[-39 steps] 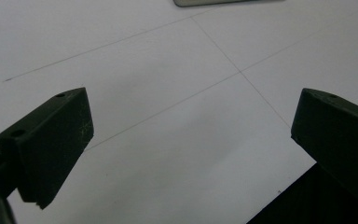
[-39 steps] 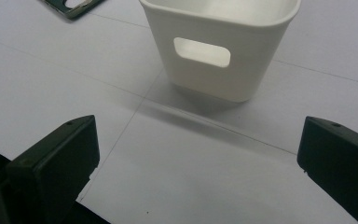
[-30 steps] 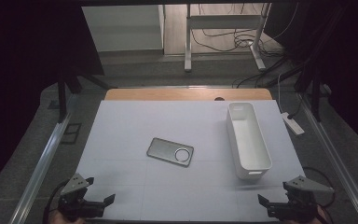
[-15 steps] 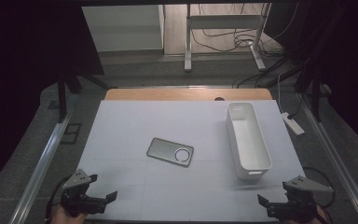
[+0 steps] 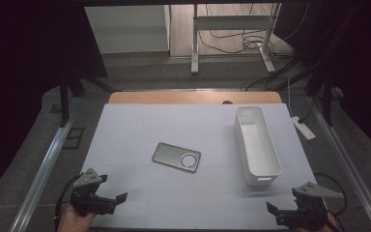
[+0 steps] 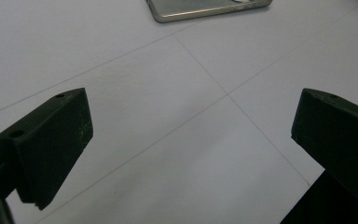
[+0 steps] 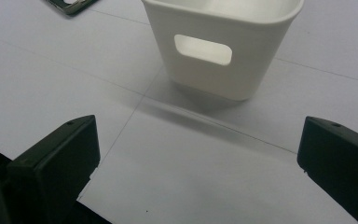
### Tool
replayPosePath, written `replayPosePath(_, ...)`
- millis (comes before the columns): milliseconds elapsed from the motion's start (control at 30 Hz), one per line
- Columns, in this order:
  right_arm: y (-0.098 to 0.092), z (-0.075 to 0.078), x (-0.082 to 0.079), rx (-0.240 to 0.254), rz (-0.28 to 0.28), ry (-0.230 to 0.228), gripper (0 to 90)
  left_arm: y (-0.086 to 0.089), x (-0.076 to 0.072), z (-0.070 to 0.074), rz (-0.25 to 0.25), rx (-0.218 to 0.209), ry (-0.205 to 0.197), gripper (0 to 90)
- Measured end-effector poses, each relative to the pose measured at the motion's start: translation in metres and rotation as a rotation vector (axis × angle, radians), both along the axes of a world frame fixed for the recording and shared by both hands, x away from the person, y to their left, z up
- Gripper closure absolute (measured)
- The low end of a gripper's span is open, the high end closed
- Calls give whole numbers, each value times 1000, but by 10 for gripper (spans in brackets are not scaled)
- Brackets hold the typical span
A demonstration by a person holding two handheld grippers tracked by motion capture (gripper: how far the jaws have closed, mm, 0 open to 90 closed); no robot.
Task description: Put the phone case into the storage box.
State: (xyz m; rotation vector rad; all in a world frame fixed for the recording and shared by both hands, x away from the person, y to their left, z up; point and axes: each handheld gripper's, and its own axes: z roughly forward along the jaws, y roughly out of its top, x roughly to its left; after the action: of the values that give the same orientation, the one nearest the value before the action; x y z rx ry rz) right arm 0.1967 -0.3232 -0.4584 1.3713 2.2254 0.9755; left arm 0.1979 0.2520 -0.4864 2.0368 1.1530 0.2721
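A flat grey phone-like case [image 5: 176, 157] with a round ring lies in the middle of the white table mat [image 5: 174, 125]. Its edge shows at the top of the left gripper view [image 6: 205, 9], and a corner of it in the right gripper view [image 7: 70, 5]. A long white bin [image 5: 257, 145] stands at the right, its handle end close ahead of my right gripper [image 7: 219, 51]. My left gripper [image 5: 112, 188] [image 6: 191, 135] is open and empty at the near left. My right gripper [image 5: 282, 200] [image 7: 198, 154] is open and empty at the near right.
A wooden table edge [image 5: 193, 98] runs behind the mat. Metal rails [image 5: 48, 164] flank both sides, and a white power strip [image 5: 303, 128] lies beyond the mat's right edge. Cables and a stand are on the floor behind.
My left gripper has edged slightly forward and to the right over the mat. The right gripper, the case and the bin have stayed put.
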Motion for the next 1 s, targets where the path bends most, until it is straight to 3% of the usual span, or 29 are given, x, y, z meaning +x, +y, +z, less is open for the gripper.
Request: replayPosePath(1000, 1, 0, 0, -3, 4, 6, 0, -22, 43, 7, -71, 37, 2, 0)
